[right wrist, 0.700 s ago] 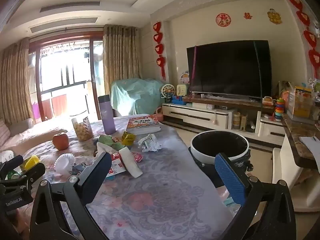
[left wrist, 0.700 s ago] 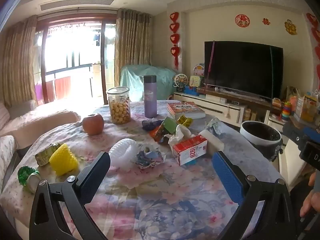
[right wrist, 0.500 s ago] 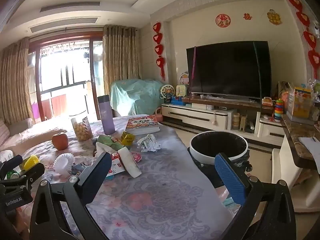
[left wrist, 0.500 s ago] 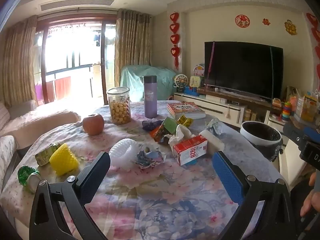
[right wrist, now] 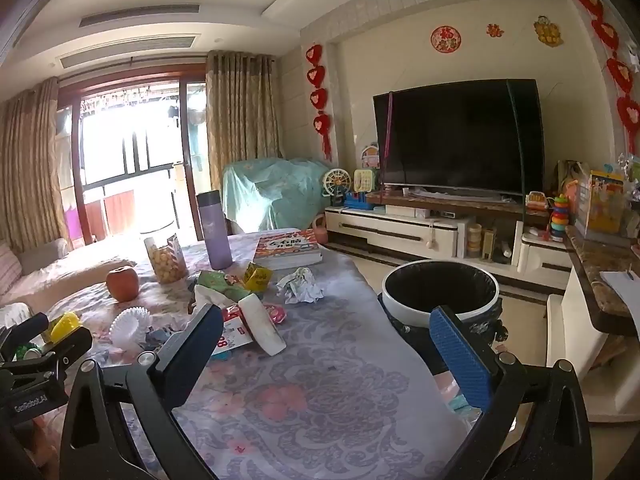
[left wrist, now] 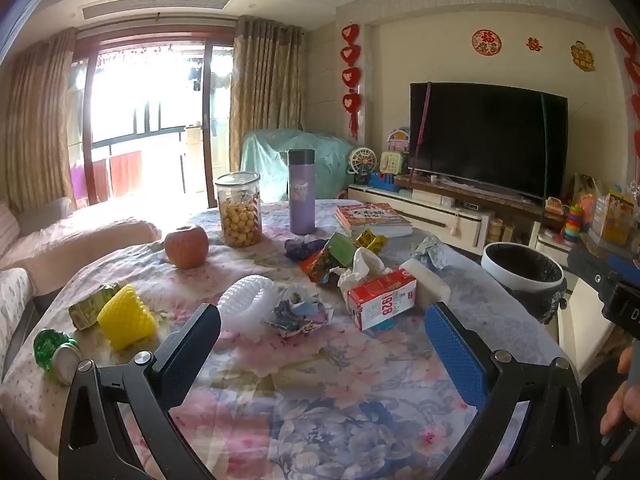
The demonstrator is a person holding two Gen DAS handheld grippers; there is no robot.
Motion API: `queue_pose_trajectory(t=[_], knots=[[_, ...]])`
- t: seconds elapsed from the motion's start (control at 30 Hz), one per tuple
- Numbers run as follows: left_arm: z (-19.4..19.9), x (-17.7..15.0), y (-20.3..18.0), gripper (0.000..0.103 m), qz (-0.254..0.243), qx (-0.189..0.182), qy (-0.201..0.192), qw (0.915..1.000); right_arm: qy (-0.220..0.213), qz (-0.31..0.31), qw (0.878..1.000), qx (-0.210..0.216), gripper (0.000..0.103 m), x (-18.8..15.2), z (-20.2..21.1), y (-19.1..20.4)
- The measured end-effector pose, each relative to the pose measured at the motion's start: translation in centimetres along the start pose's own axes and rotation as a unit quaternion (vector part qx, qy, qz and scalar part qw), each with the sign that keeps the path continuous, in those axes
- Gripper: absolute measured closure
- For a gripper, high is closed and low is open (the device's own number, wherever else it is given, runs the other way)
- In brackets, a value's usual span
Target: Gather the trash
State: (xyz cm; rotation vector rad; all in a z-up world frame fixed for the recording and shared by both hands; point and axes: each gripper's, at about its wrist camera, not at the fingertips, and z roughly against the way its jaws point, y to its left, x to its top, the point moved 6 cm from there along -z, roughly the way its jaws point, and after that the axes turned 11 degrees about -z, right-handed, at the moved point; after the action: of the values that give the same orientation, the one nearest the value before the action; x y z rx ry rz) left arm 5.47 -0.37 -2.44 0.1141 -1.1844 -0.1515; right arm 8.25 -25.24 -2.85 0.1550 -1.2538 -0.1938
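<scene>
Both hand-held grippers gape wide, empty: left (left wrist: 320, 344), right (right wrist: 326, 344). Red-white cardboard carton (left wrist: 382, 300) lies on floral-cloth worktop (left wrist: 320, 420), just ahead-right of left one, long axis slanting toward white-rimmed black-lined bin (right wrist: 440, 292) beside worktop. Left nearer.

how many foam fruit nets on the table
2. A white foam net lies near the table's middle beside crumpled wrappers; a yellow foam net lies toward the left edge by a green pack. The litter pile may hide others.
</scene>
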Motion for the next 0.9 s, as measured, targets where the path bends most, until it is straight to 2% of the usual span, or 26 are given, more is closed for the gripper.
queue_pose_trajectory(t=[0.9], knots=[[-0.8, -1.0, 0.4, 0.001, 0.003, -0.001, 0.003, 1.0000, 0.007, -0.010, 1.000, 0.014, 0.000, -0.4, -0.4, -0.1]])
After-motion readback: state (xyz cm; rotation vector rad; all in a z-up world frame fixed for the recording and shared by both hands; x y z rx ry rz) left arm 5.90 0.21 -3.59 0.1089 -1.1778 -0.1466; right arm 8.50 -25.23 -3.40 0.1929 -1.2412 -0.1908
